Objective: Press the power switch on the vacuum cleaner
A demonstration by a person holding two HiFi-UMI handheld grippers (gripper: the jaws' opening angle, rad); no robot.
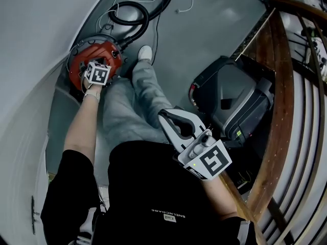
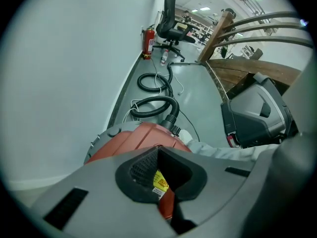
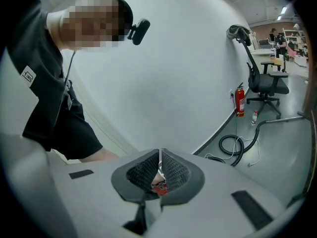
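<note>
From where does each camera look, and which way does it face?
Head view: on the head, steeply down at the red vacuum cleaner; arms, legs, torso.
Left gripper view: on the left gripper, over the vacuum cleaner towards the hose; shut jaws, one leg.
Right gripper view: on the right gripper, facing the wall; shut jaws, torso, arm.
Shared: both gripper views show the fire extinguisher.

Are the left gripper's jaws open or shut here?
Shut. On the left gripper, its own view shows the jaw tips meeting, with the red vacuum cleaner and its yellow label visible behind them.
</note>
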